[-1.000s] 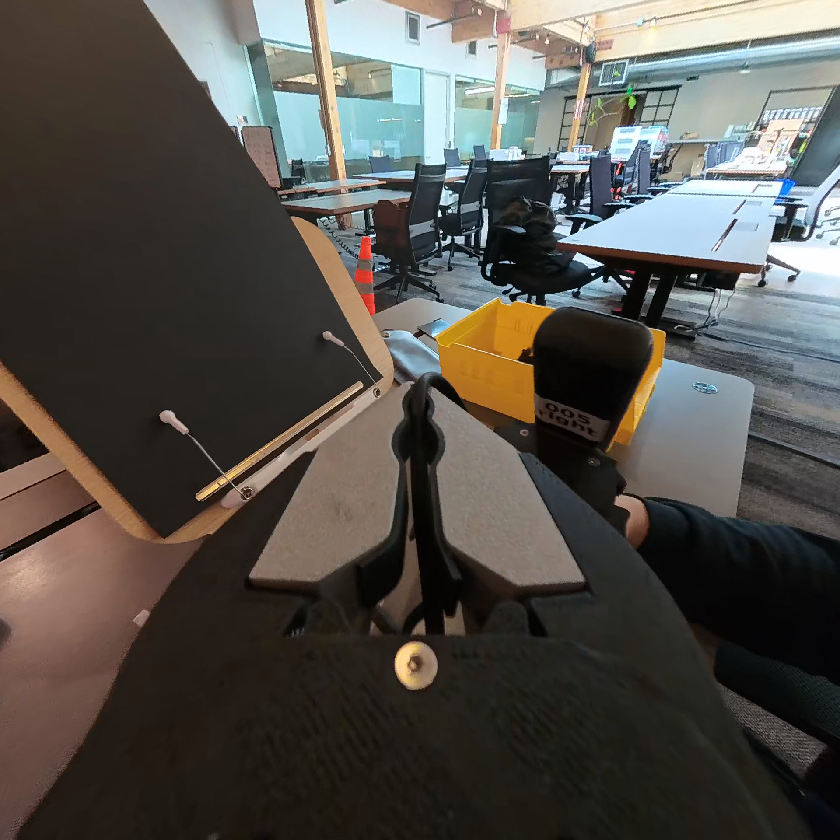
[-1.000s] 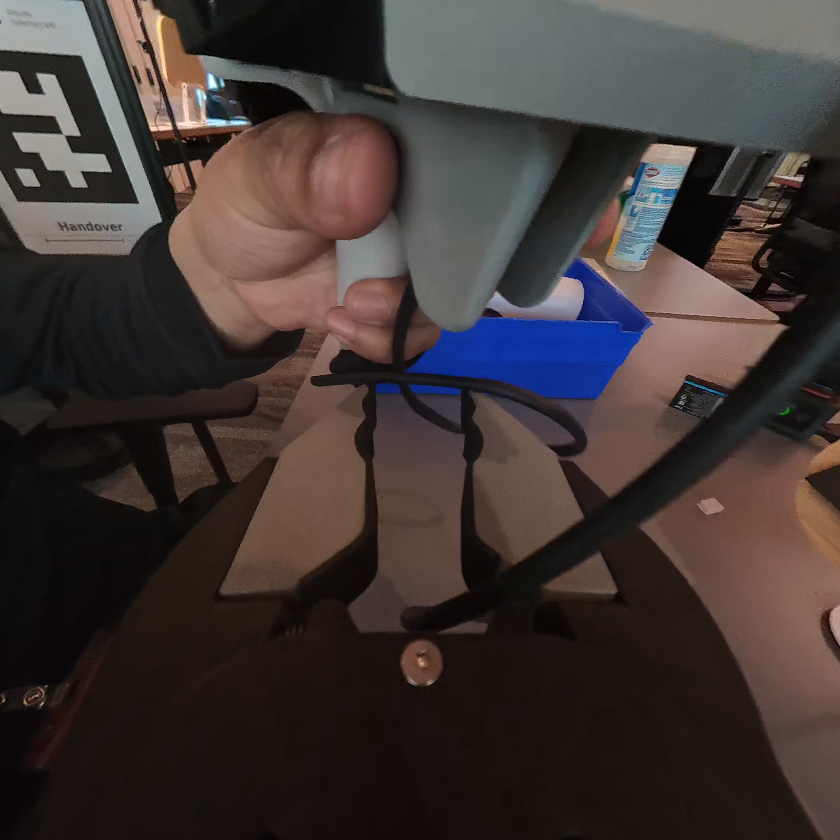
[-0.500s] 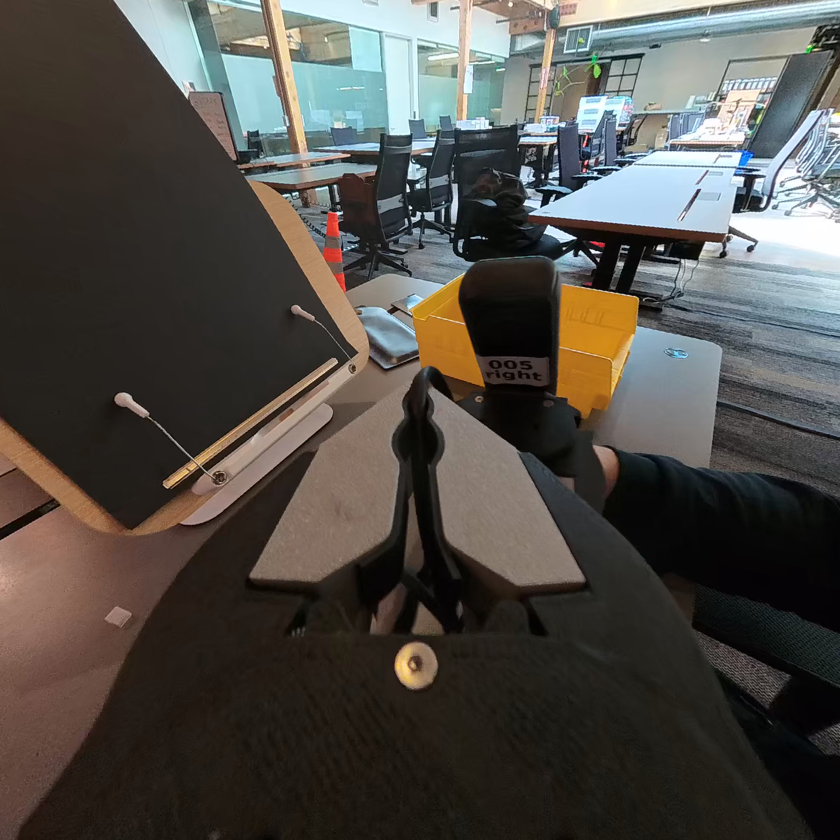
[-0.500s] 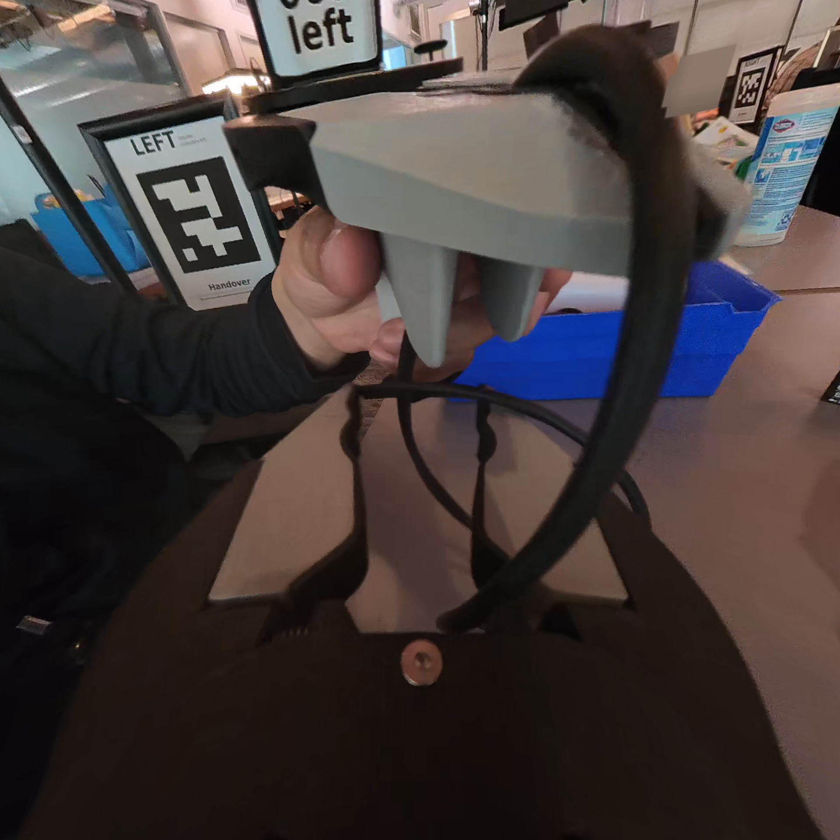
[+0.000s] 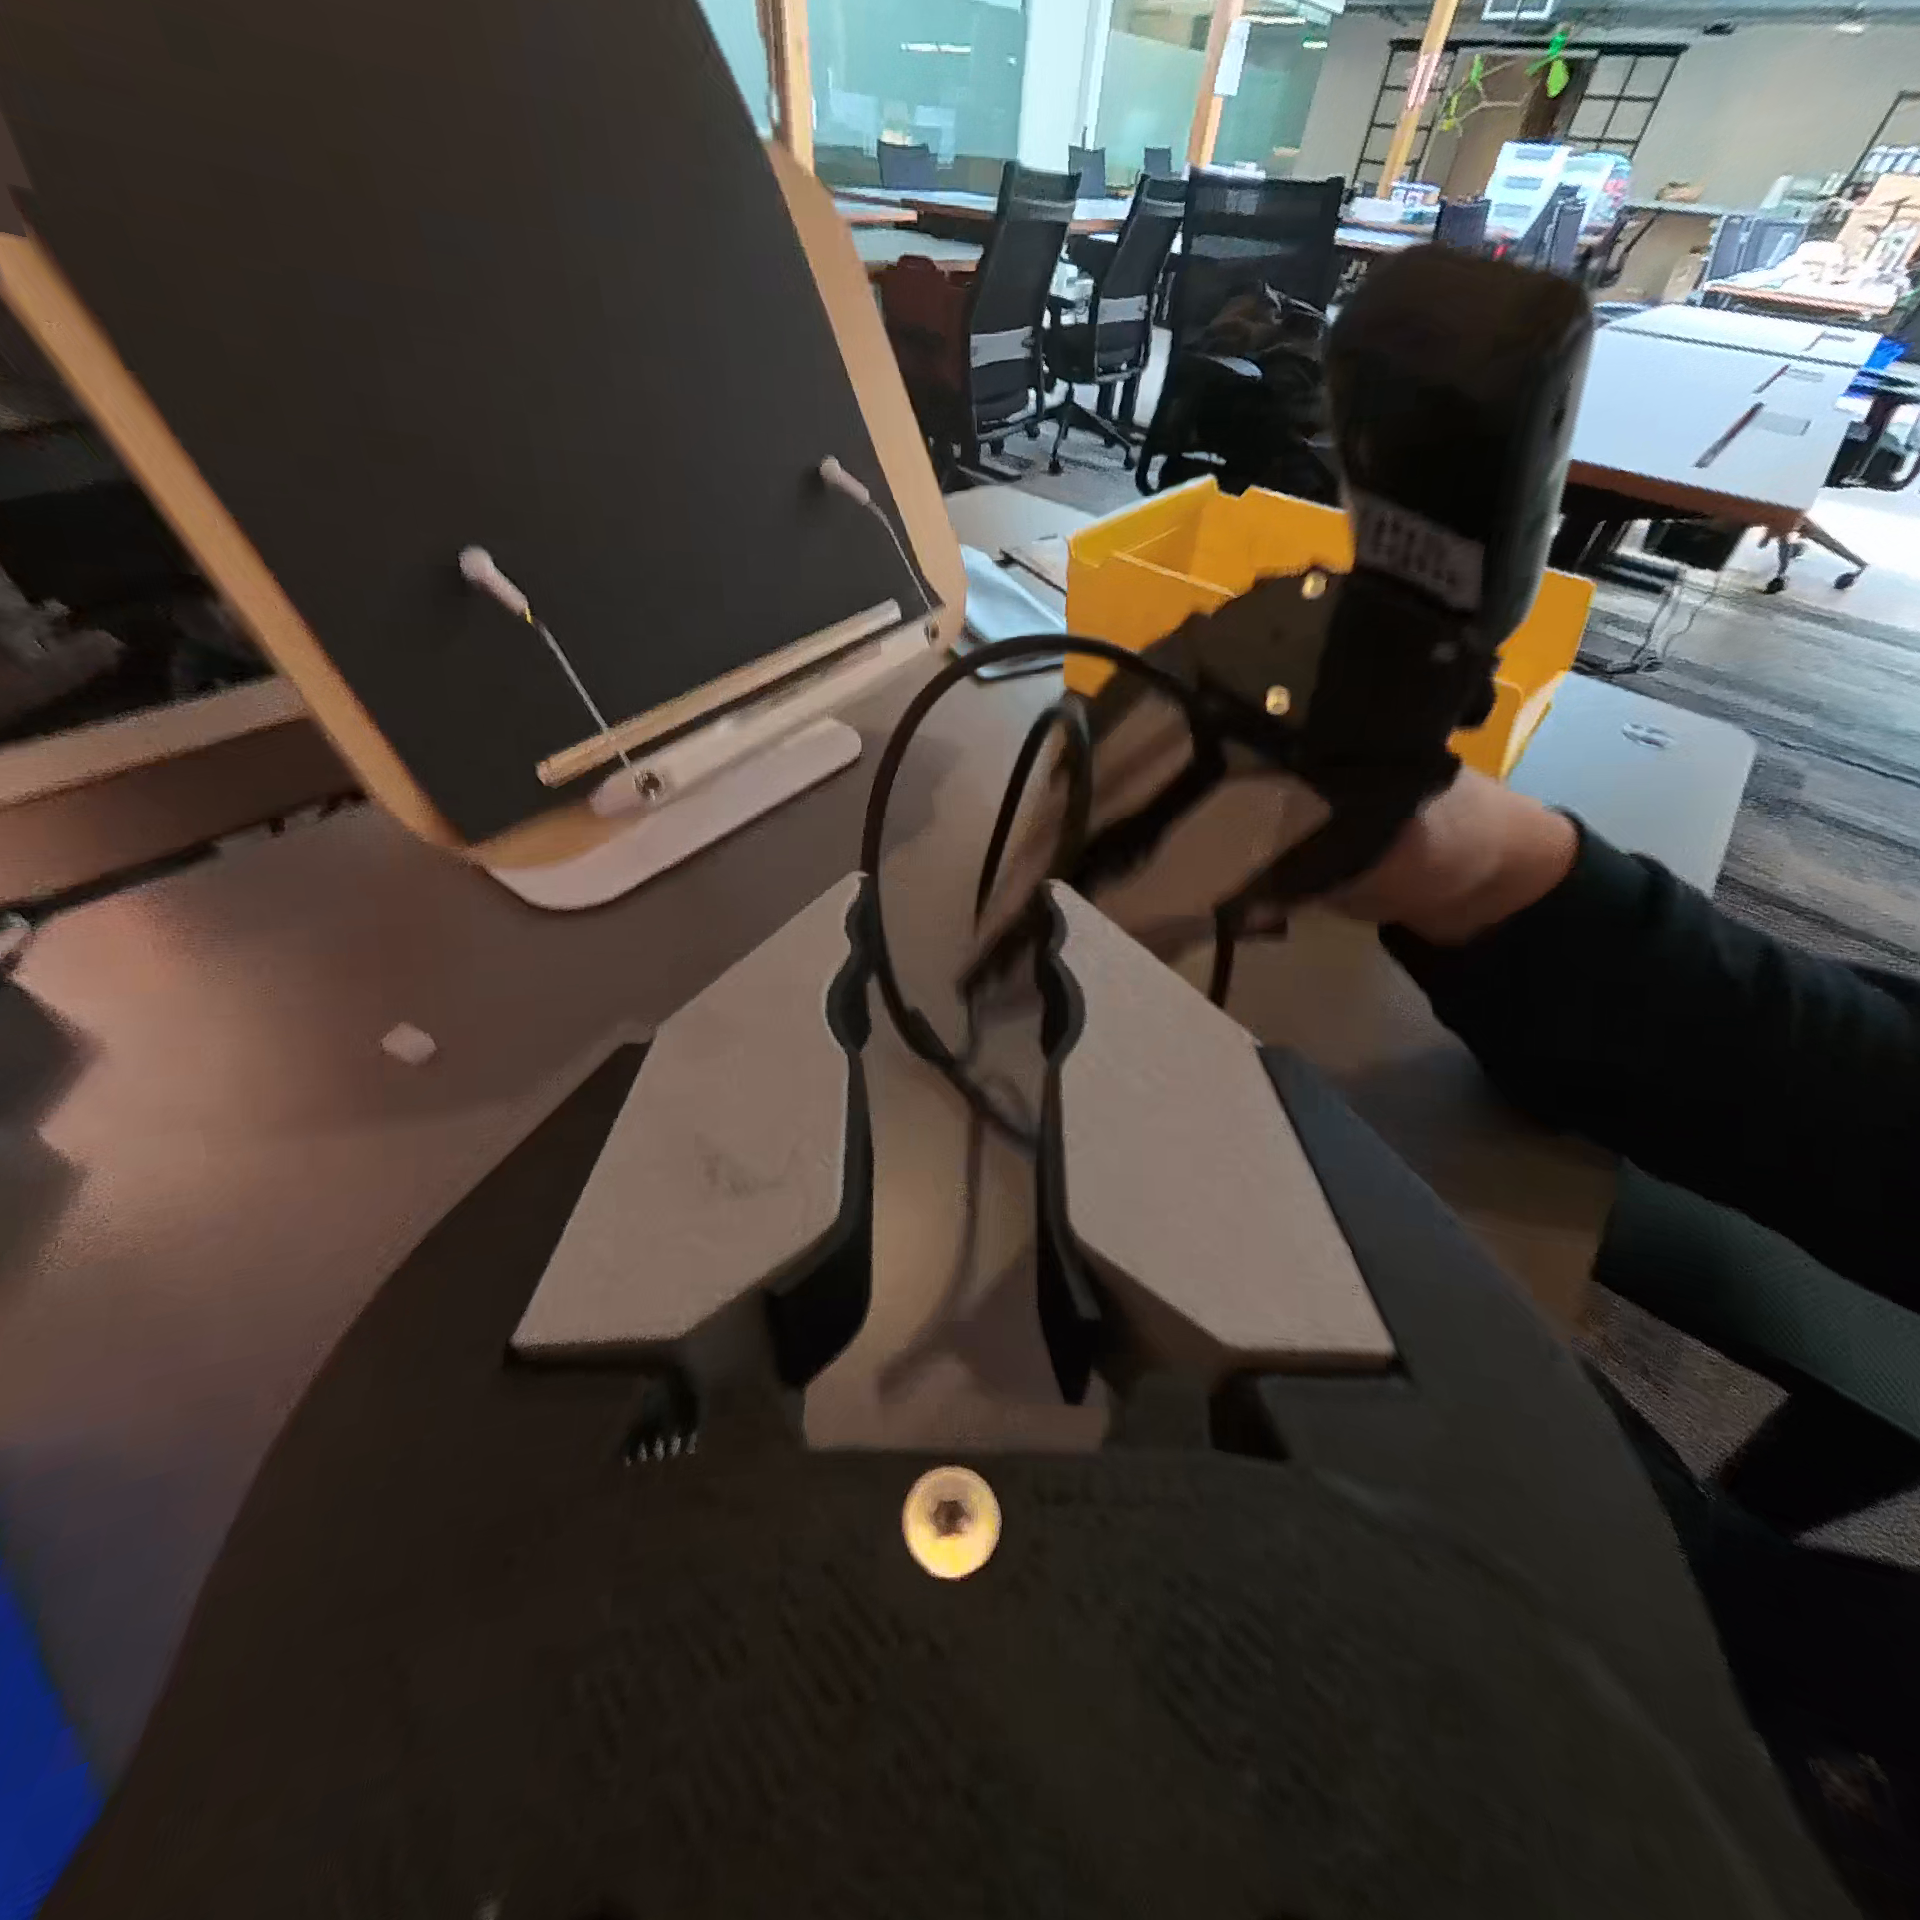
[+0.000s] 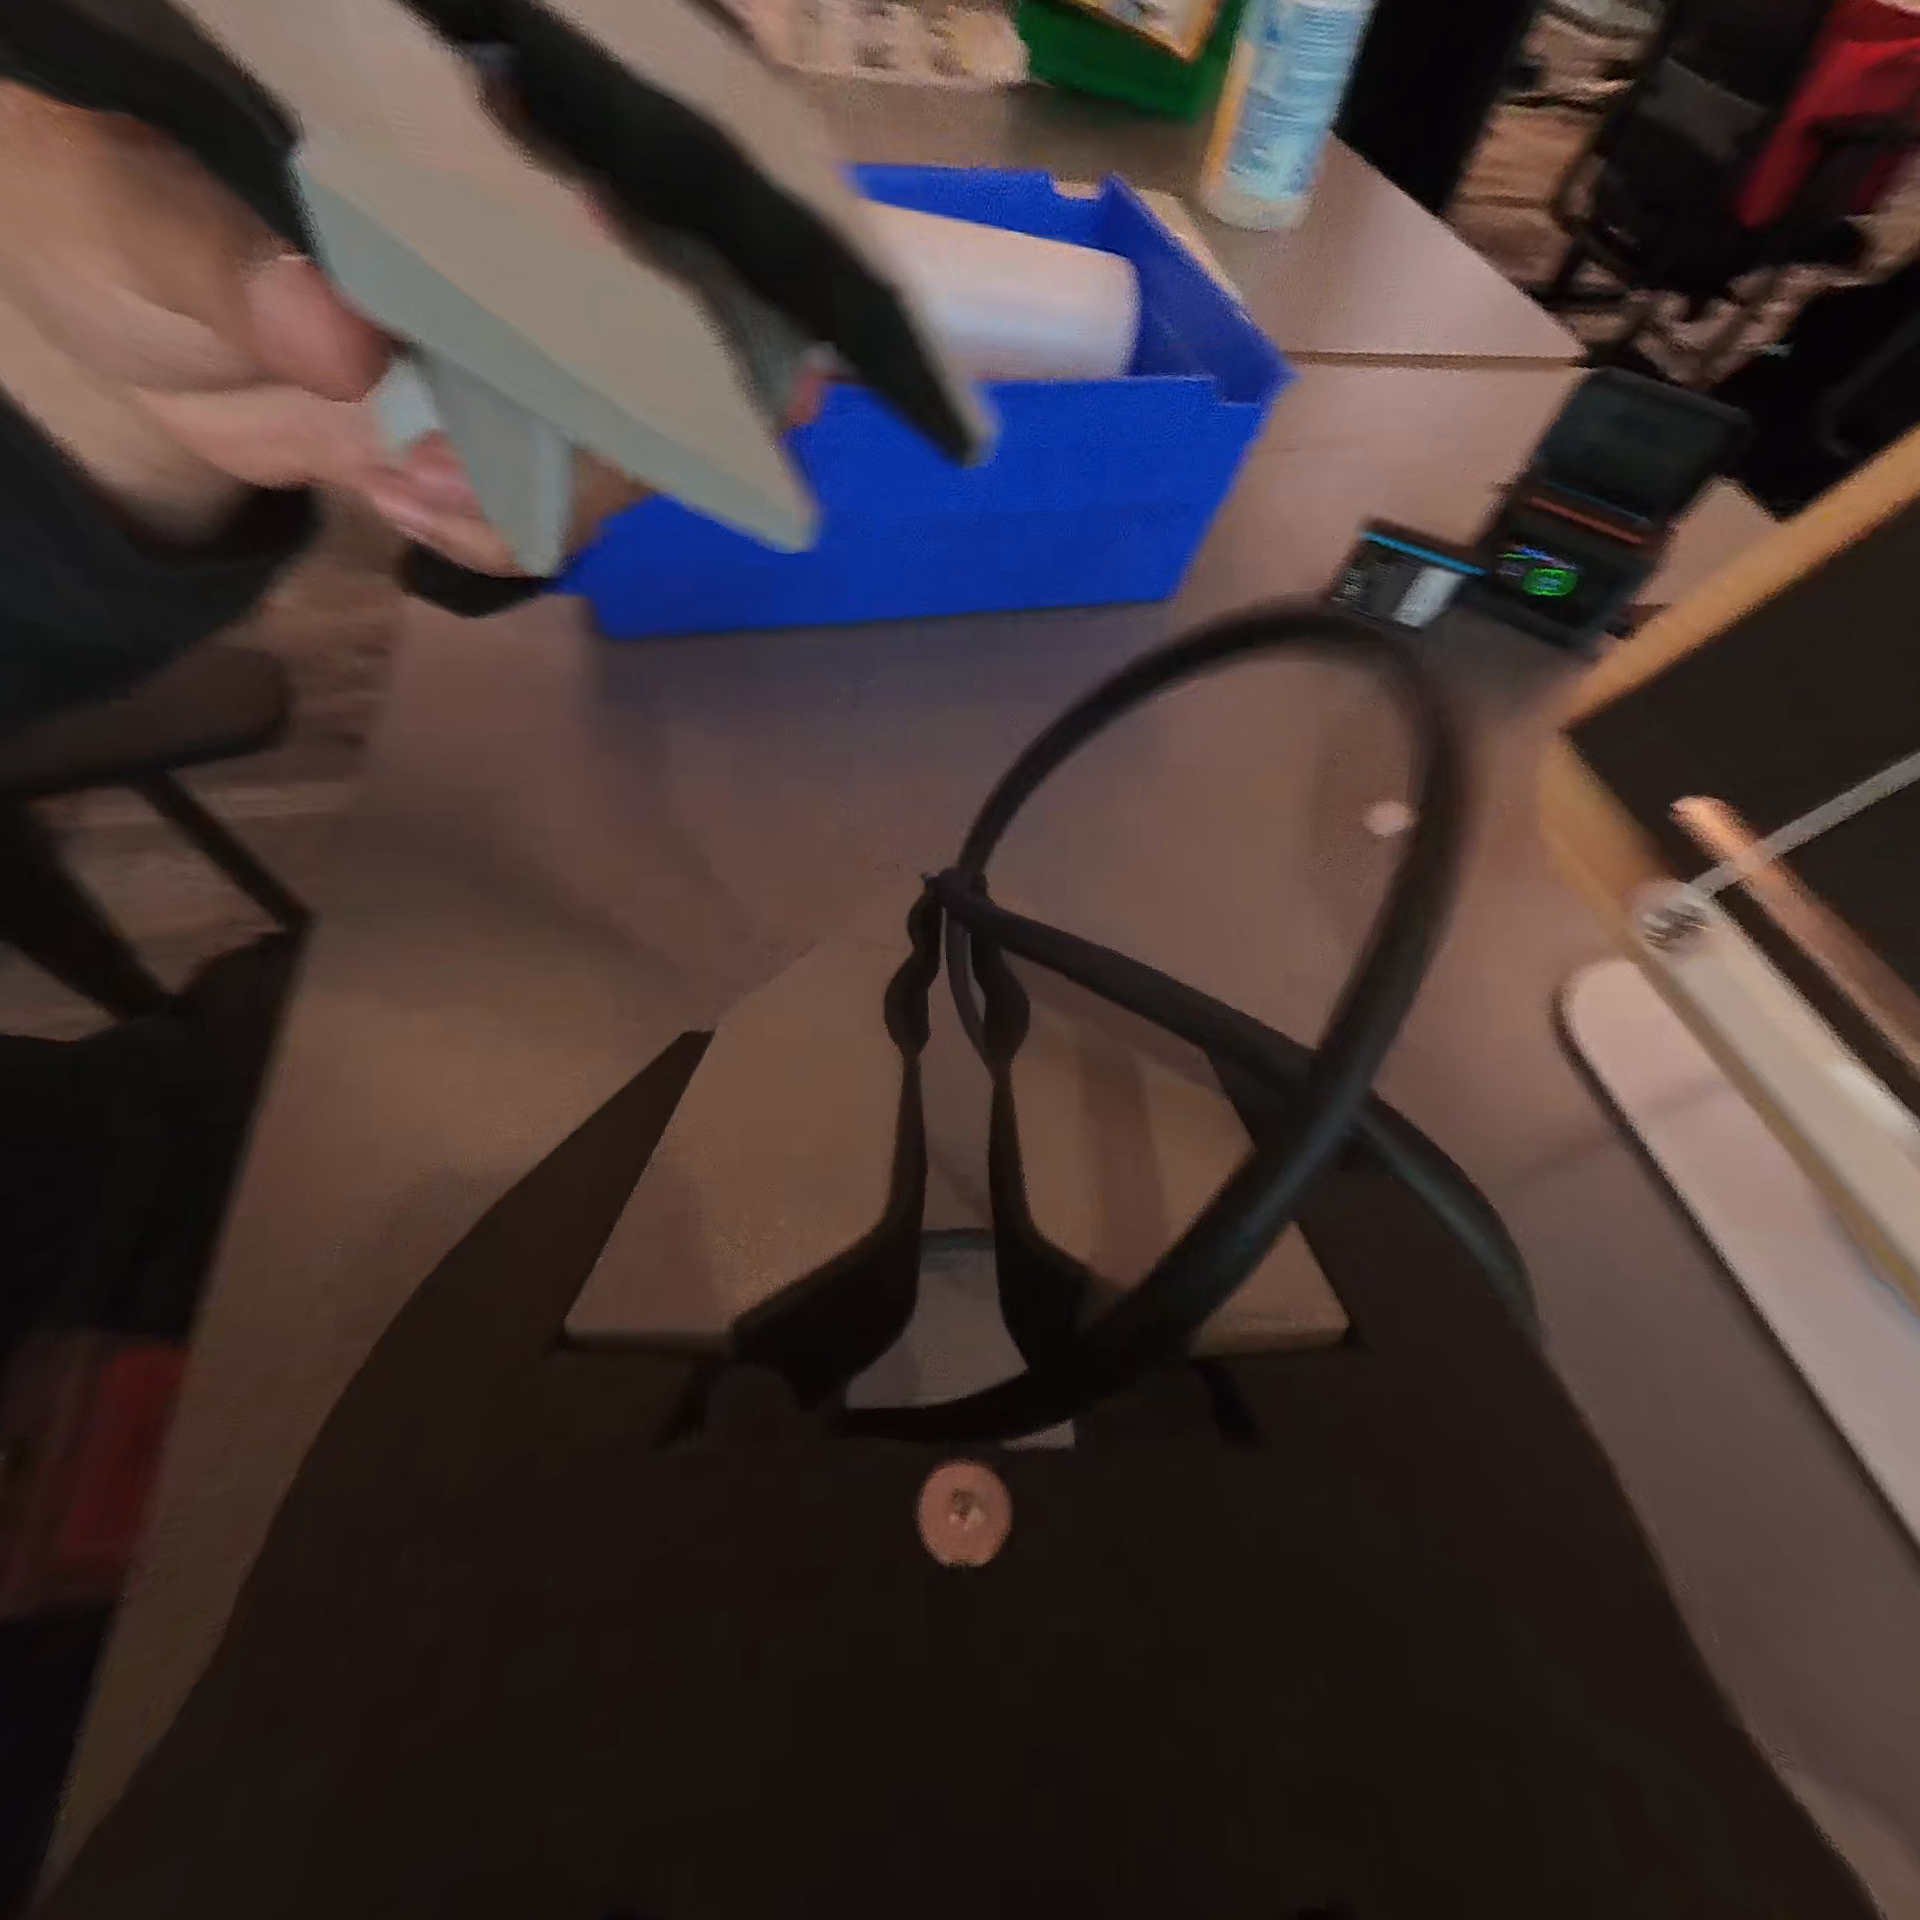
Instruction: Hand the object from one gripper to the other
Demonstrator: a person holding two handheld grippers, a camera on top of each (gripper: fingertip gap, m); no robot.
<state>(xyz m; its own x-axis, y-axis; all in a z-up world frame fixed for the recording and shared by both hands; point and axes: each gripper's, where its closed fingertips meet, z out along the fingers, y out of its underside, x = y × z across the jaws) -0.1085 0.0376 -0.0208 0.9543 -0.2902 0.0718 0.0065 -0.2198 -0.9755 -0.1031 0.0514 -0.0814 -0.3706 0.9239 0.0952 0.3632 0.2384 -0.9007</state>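
Pulling apart cleanly matters now: your right tool (image 6: pixel 954 1003) is pinched on the black cord loop (image 6: pixel 1278 821), left tool (image 5: pixel 951 961) spread open. Back the left one away slowly so the cord between its fingers doesn't snag.

Bare table (image 6: pixel 644 790) is lying open between the blue bin (image 6: pixel 935 520) and the board stand (image 5: pixel 436 364). The yellow bin (image 5: pixel 1164 582) is blocking the far side, and the board stand is crowding the side beside it.
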